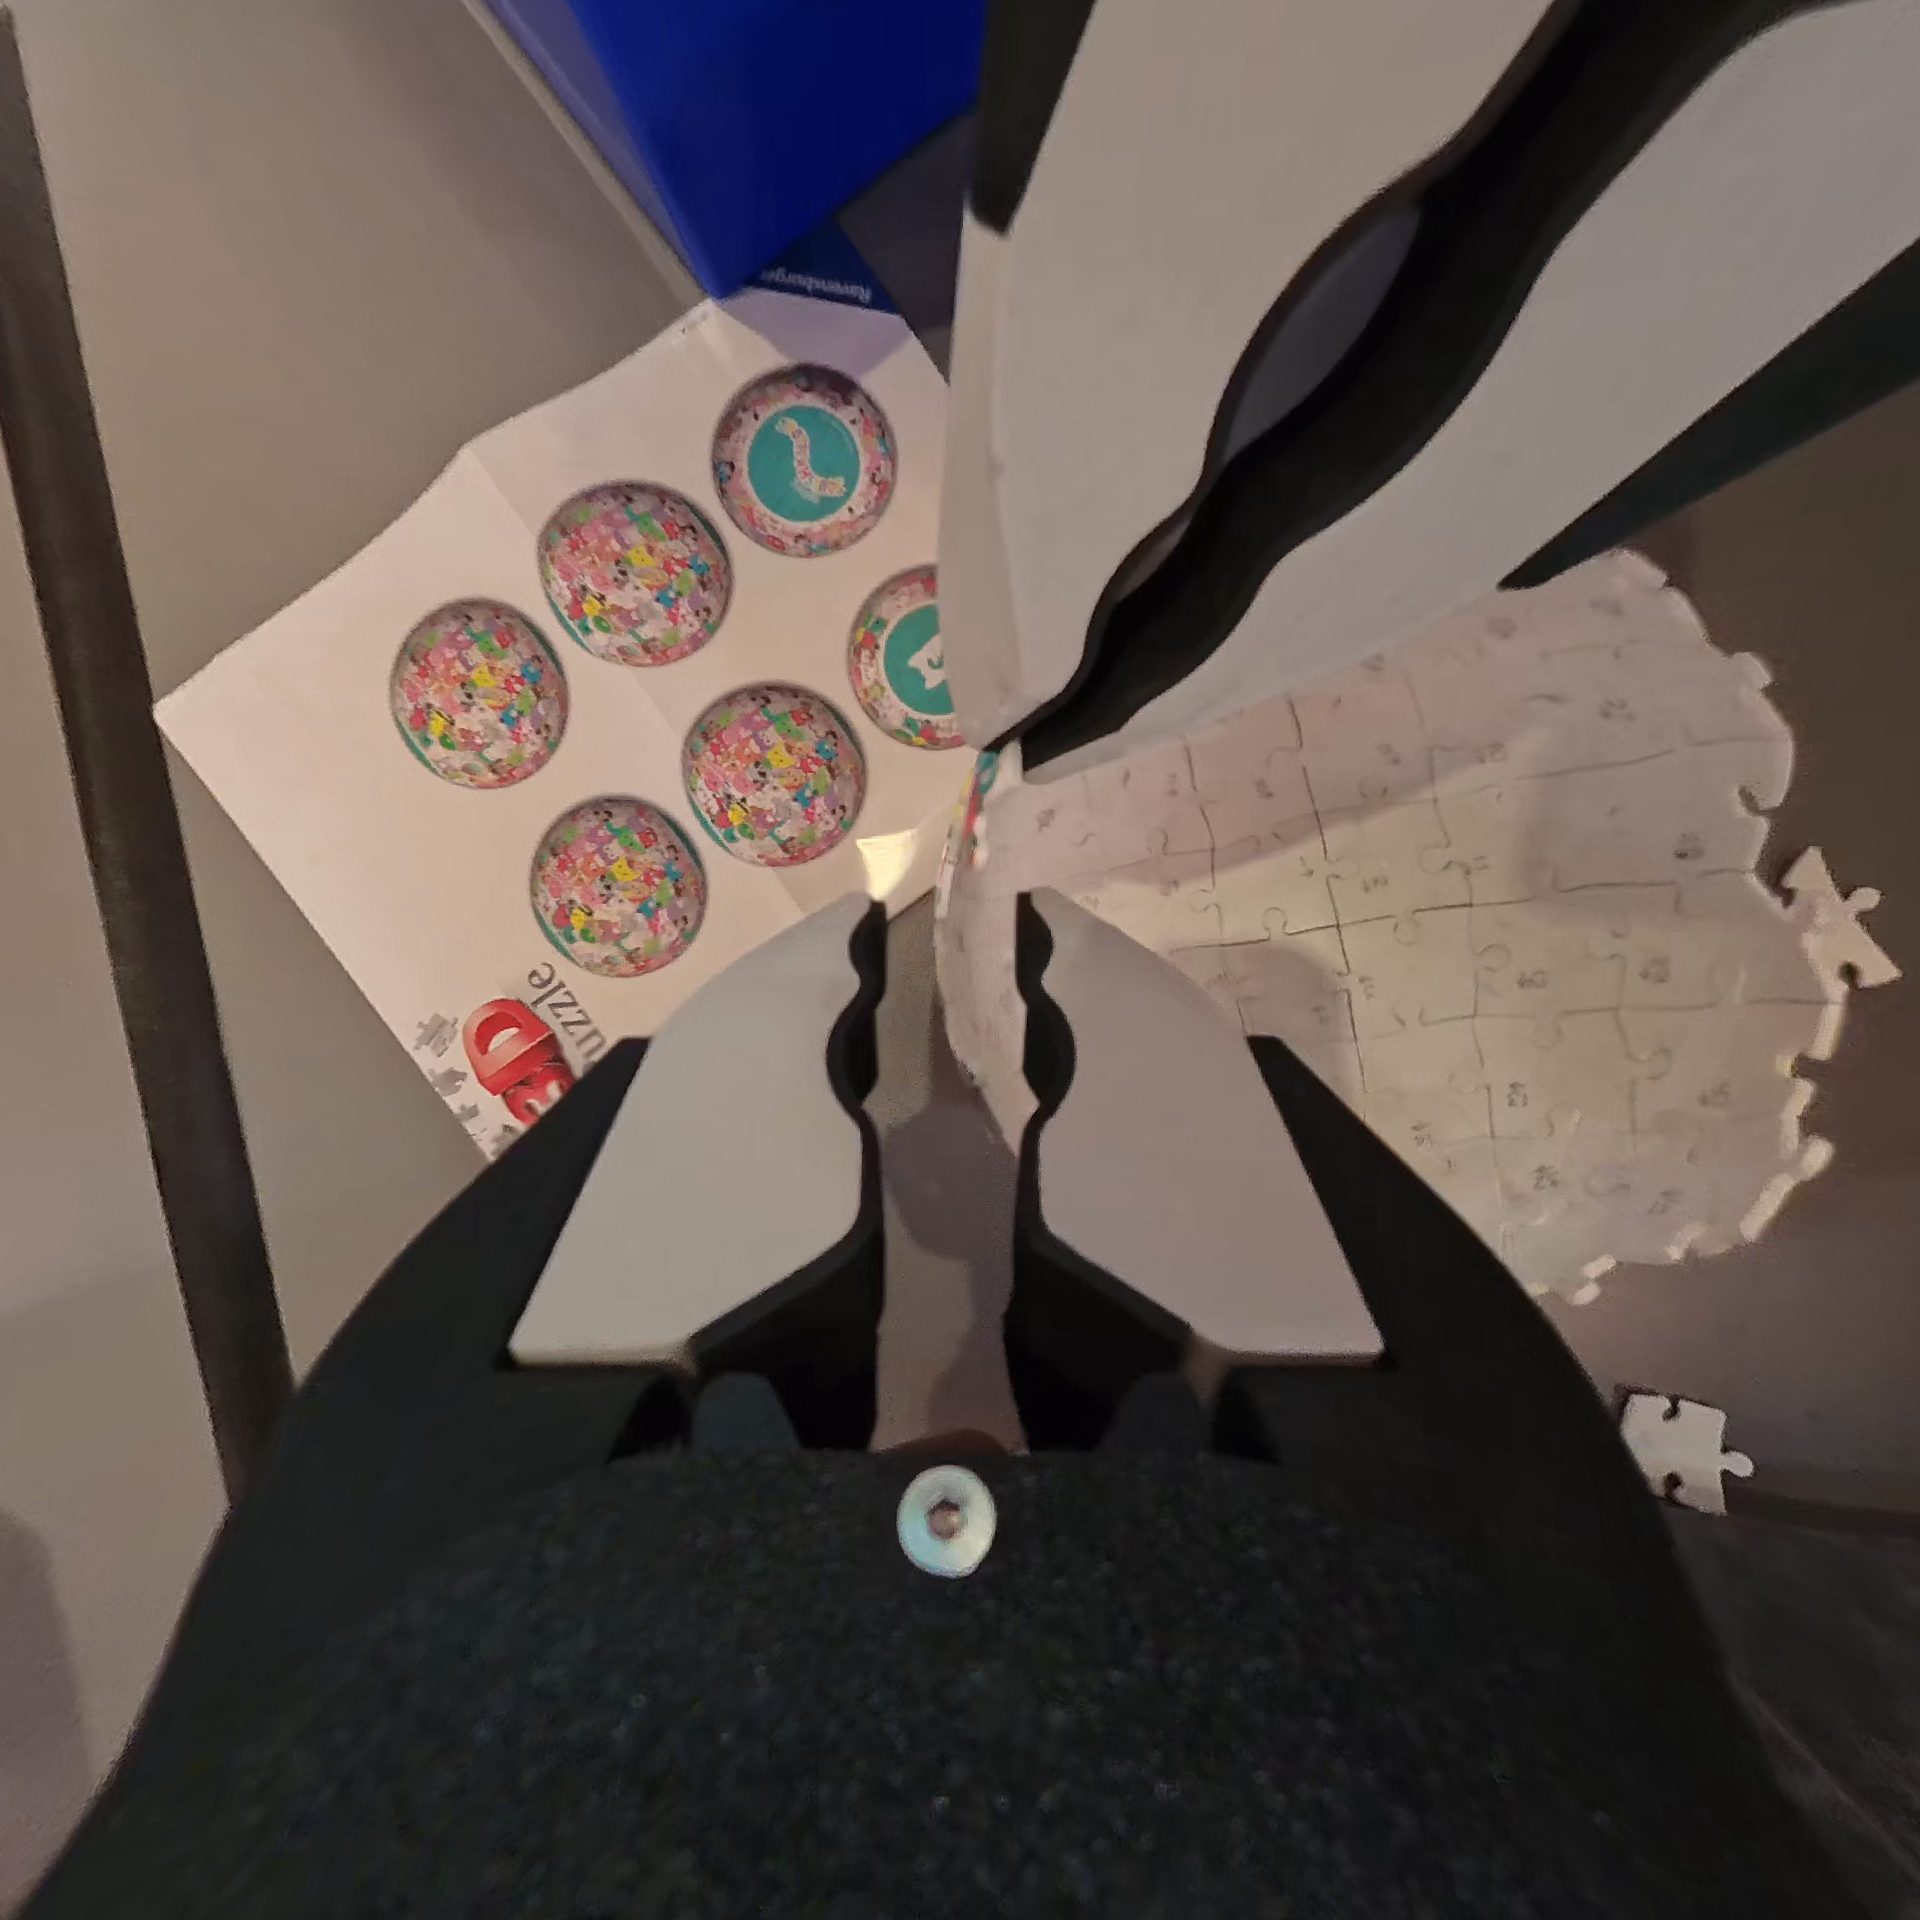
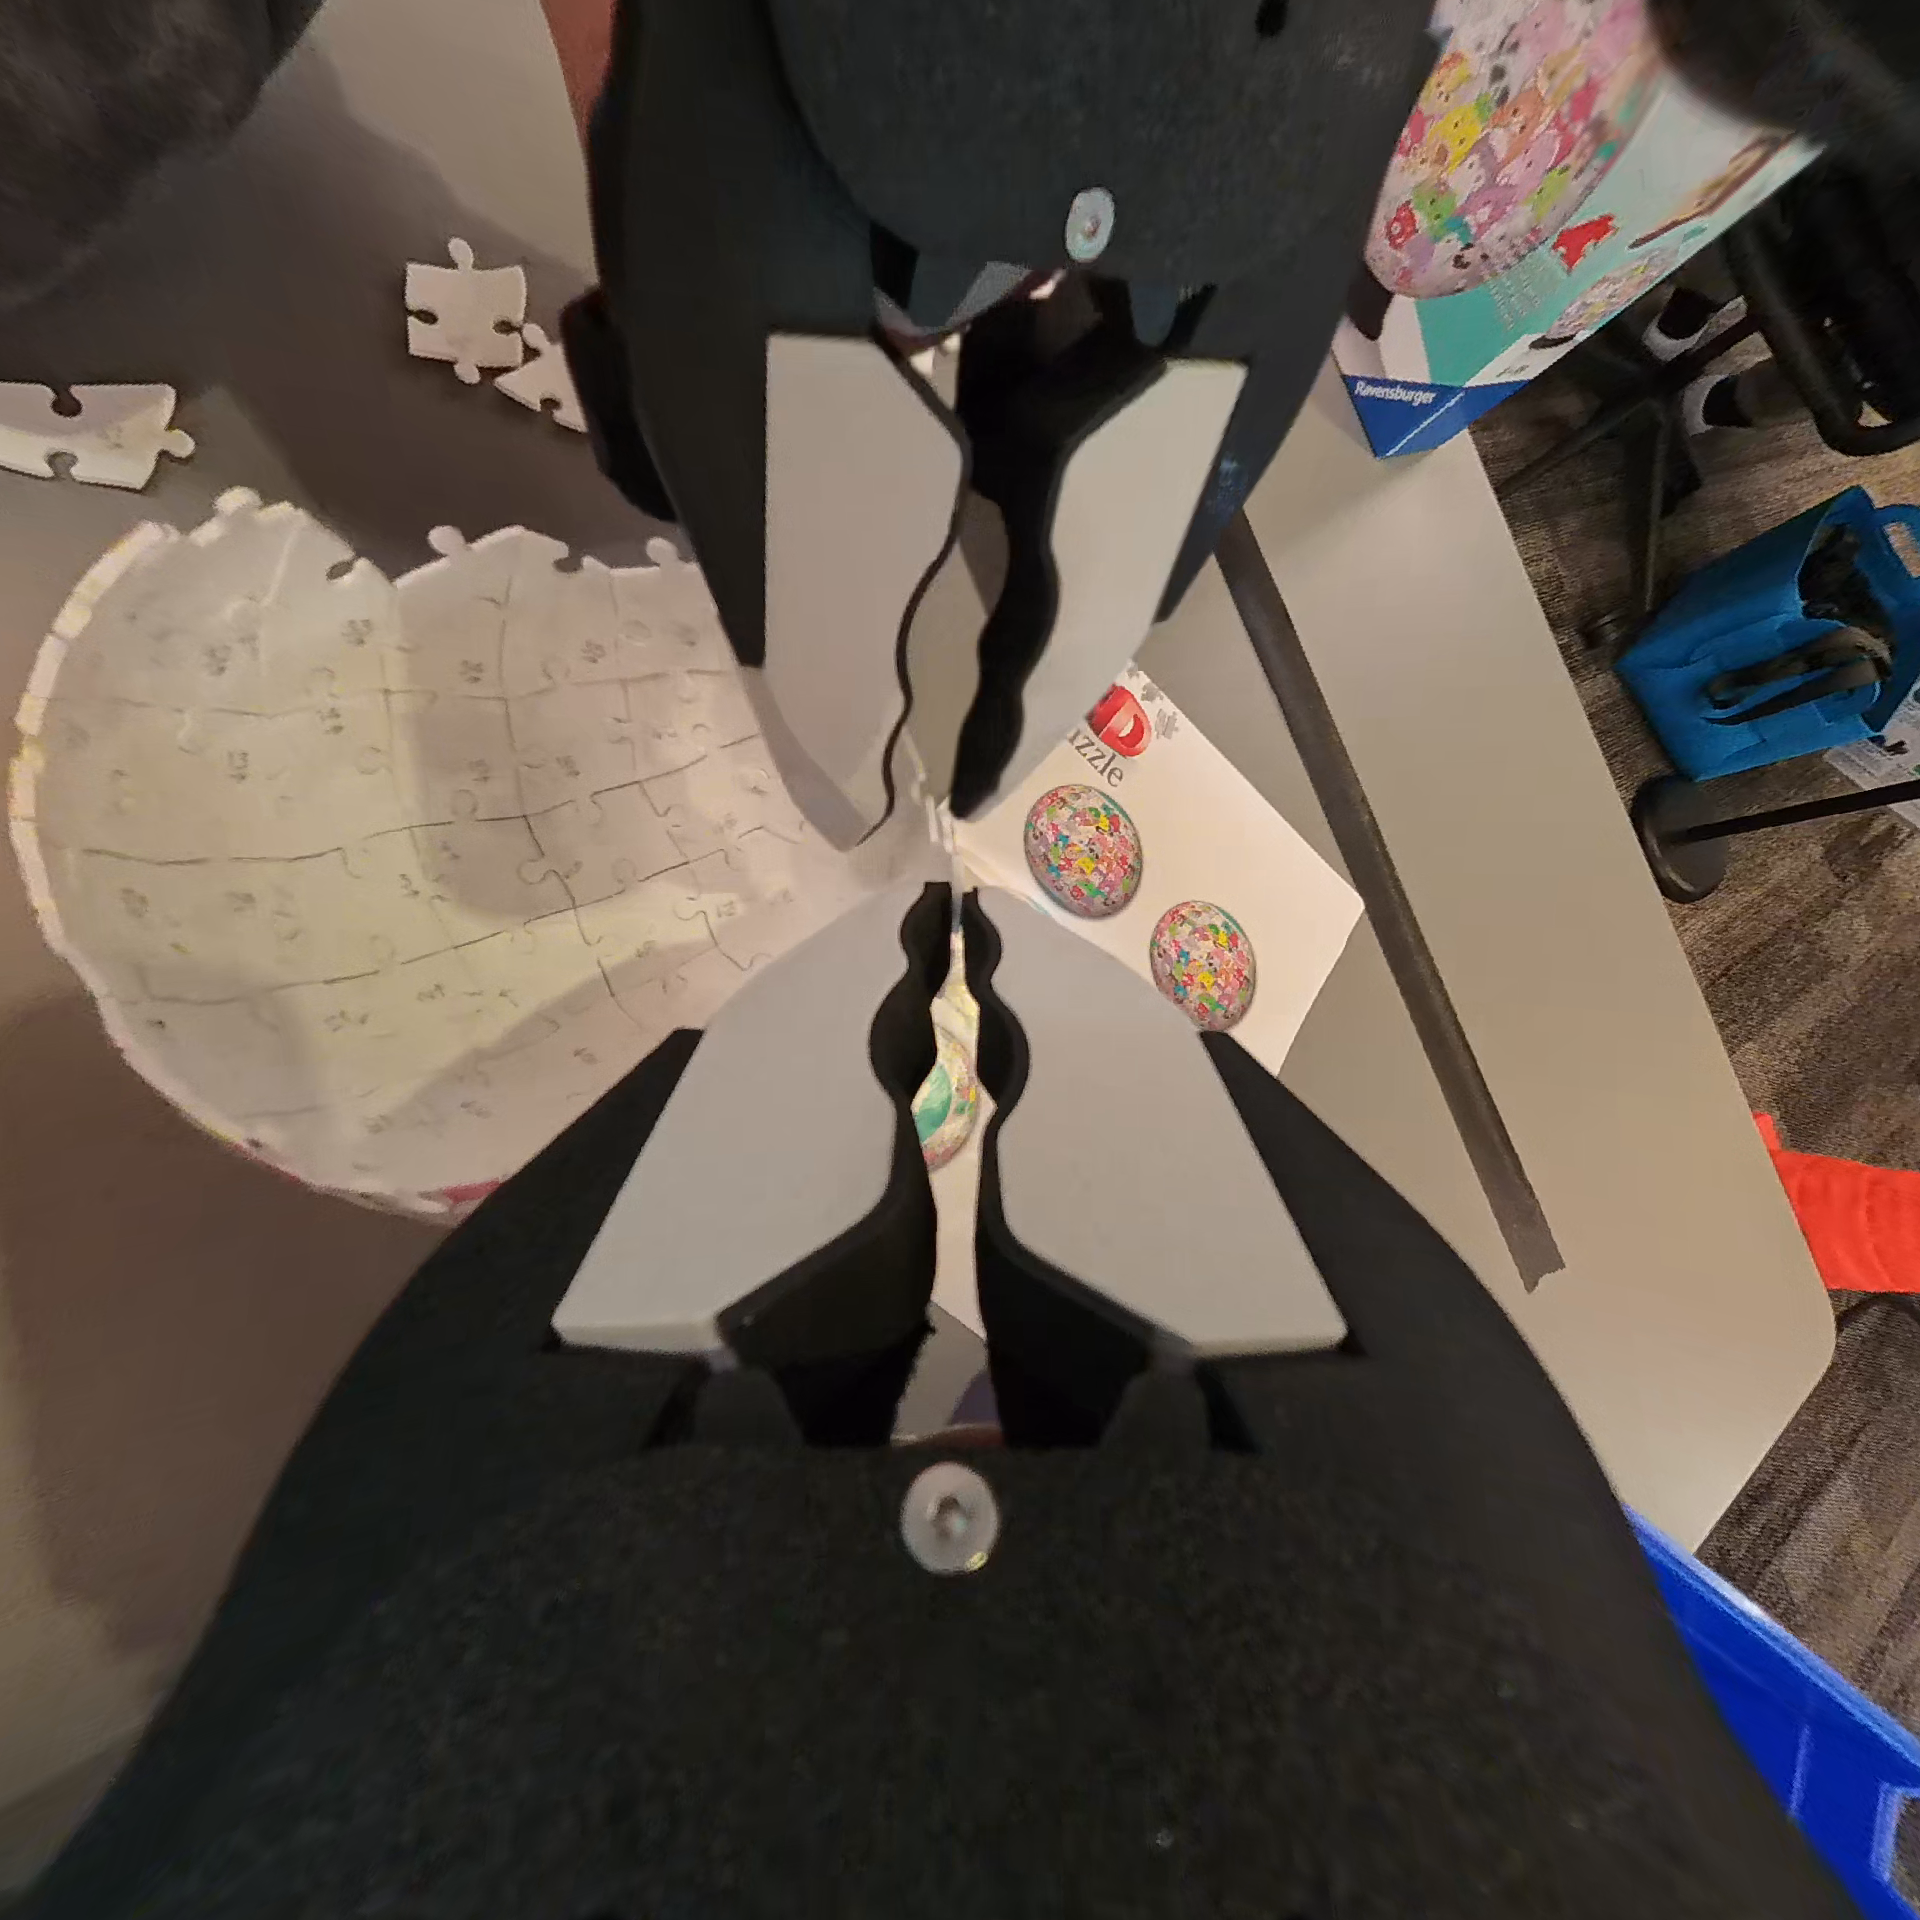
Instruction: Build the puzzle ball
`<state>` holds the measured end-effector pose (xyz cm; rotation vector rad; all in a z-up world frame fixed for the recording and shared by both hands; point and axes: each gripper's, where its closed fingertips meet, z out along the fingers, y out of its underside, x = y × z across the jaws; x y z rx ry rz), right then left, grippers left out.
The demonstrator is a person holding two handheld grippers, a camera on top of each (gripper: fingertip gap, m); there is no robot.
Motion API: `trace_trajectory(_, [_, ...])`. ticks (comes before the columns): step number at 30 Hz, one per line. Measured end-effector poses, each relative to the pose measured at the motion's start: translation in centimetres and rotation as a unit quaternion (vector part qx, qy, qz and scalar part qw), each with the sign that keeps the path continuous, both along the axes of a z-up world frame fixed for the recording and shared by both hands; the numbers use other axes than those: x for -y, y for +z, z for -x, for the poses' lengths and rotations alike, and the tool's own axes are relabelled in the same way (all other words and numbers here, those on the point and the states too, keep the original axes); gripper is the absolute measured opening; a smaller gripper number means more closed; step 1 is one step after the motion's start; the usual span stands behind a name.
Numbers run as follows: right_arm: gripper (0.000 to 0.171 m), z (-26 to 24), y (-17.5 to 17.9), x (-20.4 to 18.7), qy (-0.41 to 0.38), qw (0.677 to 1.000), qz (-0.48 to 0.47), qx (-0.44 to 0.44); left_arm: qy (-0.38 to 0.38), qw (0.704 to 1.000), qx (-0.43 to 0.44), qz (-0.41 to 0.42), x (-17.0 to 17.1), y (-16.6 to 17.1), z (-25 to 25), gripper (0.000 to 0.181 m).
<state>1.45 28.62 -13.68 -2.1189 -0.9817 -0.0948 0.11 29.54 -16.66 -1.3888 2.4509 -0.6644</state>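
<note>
At the rim: both grippers meet nose to nose at the edge of the half-built puzzle ball [image 2: 343, 852], which sits on the table [image 2: 1475, 935] as a white bowl, numbered backs facing up.
Left gripper [image 1: 951, 914]: jaws parted by a narrow gap, straddling the shell's rim; one finger is inside the bowl and one outside, and I cannot tell whether they press on it.
Right gripper [image 2: 951, 904]: jaws nearly closed, pinching the same rim right at the tips.
Done so far: roughly a hemisphere is locked together, with a jagged, knobbed upper edge.
Left to do: I judge about half. Loose pieces [image 2: 462, 310] lie on the table just beyond the bowl, and another loose piece [image 1: 1683, 1449] lies beside it.
Reference: instruction sheet [image 1: 582, 665] of printed coloured balls lies flat next to the shell, with the blue box [image 2: 1455, 343] behind.
Step in hand: looks like seating a rim piece.
</note>
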Motion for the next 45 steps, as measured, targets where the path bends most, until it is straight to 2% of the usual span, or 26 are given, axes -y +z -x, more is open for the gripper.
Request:
trace_trajectory(4, [0.002, 0.0, 0.0, 0.0, 0.000, 1.000, -0.004, 0.003, 0.001, 1.000, 0.017, -0.001, 0.1, 0.5, -0.5, 0.023])
trace_trajectory(12, [0.002, 0.0, 0.1, -0.1, -0.001, 1.000, -0.020, 0.019, -0.017, 0.999, 0.033, -0.017, 0.5, 0.5, -0.9, 0.003])
trace_trajectory(20, [0.003, -0.2, 0.0, 0.2, 0.005, 0.998, -0.037, 0.043, -0.028, 0.998, 0.042, -0.036, 0.5, 0.4, -0.9, 0.002])
trace_trajectory(23, [0.017, -0.8, 0.0, 0.3, -0.009, 1.000, -0.013, 0.013, -0.029, 0.998, 0.043, -0.039, 0.5, 0.4, -0.9, 0.002])
trace_trajectory(27, [0.023, -1.0, -0.3, 0.4, -0.020, 0.999, 0.035, -0.030, -0.028, 0.998, 0.042, -0.041, 0.5, 0.4, -0.9, 0.002])
trace_trajectory(29, [0.019, -0.8, -0.8, 0.3, -0.023, 0.999, 0.045, -0.017, -0.028, 0.998, 0.041, -0.042, 0.4, 0.4, -0.9, 0.002])
trace_trajectory(32, [0.003, -0.6, -1.3, 0.2, -0.023, 0.999, 0.046, 0.017, -0.026, 0.998, 0.040, -0.048, 0.3, 0.4, -0.9, 0.002])
trace_trajectory(43, [0.002, -0.5, -1.4, -0.2, -0.019, 0.998, 0.026, 0.045, -0.024, 0.998, 0.036, -0.045, 0.1, 0.3, -0.6, 0.003])
trace_trajectory(45, [0.002, -0.5, -1.3, -0.2, -0.016, 0.999, 0.023, 0.037, -0.028, 0.999, 0.030, -0.017, 0.3, 0.6, 0.0, 0.011])
